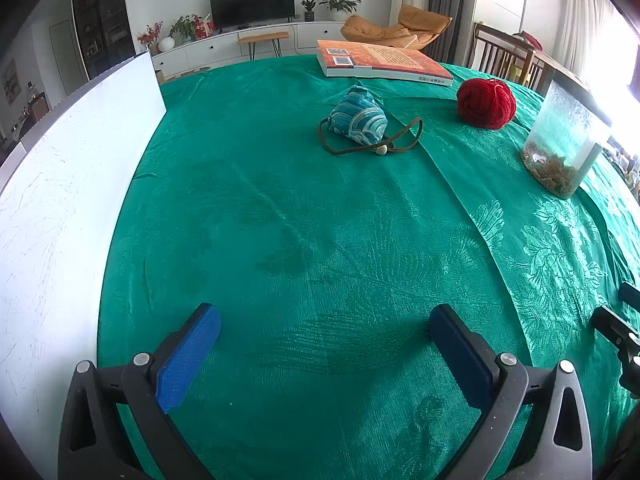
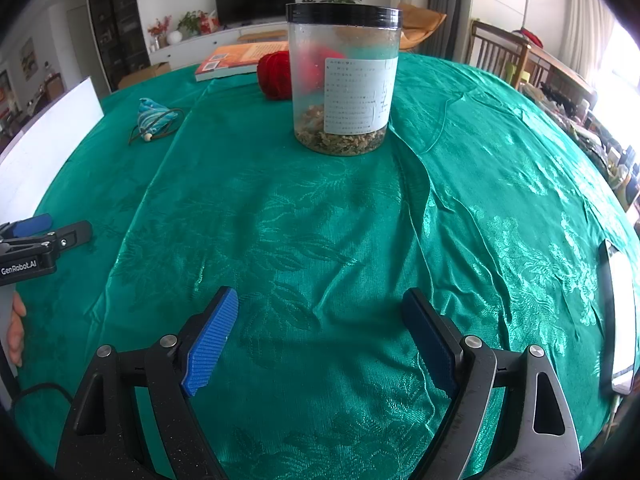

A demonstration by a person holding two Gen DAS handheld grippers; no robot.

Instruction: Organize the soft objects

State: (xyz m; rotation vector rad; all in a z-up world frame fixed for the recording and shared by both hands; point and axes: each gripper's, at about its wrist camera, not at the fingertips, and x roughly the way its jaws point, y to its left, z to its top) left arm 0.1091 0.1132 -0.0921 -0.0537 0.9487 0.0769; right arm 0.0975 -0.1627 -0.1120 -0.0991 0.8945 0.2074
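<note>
Green damask cloth was spread over the whole table, with a living room — television, plants, an orange lounger — seen beyond it. Two soft things were found on the cloth: a blue patterned pouch with its brown cord and bead trailing beside it, and a red ball of yarn well to its right, just in front of an orange-covered book. A clear plastic jar with a black lid and some dry crumbs at its bottom was stood between the yarn and the right gripper, so that the yarn was partly hidden in the right wrist view. A white board was propped along the left edge and a phone lay at the far right. The left gripper was held low over bare cloth with its jaws wide apart and nothing between them; the right gripper's jaws were likewise spread and empty. No soft object was yet gripped, so the step in hand was judged to be the approach to a first pick — the pouch, lying ahead of the left gripper, seemed the likely target. A reach forward across the cloth would be called for, with the pads closed on the pouch's body rather than its loose cord
</note>
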